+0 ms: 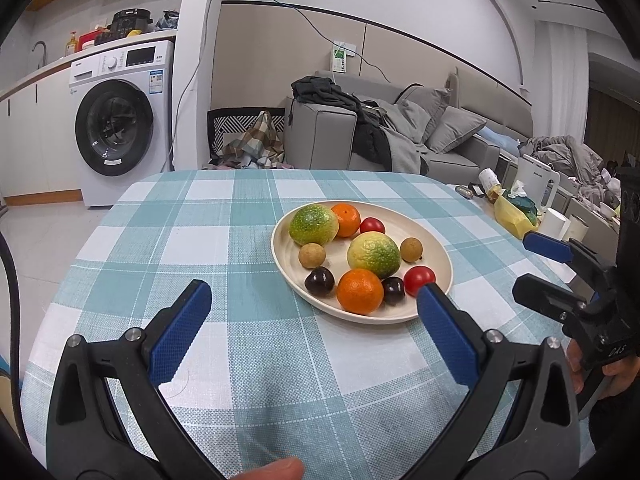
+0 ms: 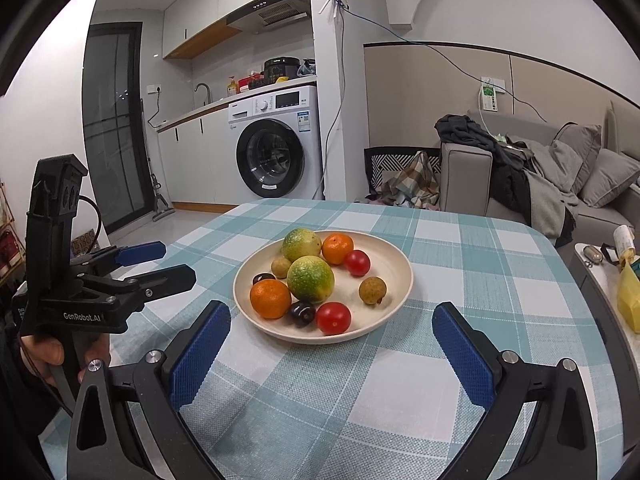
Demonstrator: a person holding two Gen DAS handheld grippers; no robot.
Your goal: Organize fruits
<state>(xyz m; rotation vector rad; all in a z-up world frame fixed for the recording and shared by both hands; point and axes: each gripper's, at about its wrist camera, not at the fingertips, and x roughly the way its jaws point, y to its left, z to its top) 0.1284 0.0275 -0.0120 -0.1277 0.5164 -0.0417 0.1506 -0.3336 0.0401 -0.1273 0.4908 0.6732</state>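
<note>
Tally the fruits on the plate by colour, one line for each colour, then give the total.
On the plate:
Green-yellow citrus: 2
Orange mandarins: 2
Red tomatoes: 2
Tan longans: 2
Dark cherries: 2
Total: 10

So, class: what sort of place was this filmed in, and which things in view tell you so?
Most likely a small home or flat with an open kitchen and living area: a washing machine under a kitchen counter with a sink tap, a grey sofa strewn with clothes, and a table with a checked tablecloth.
</note>
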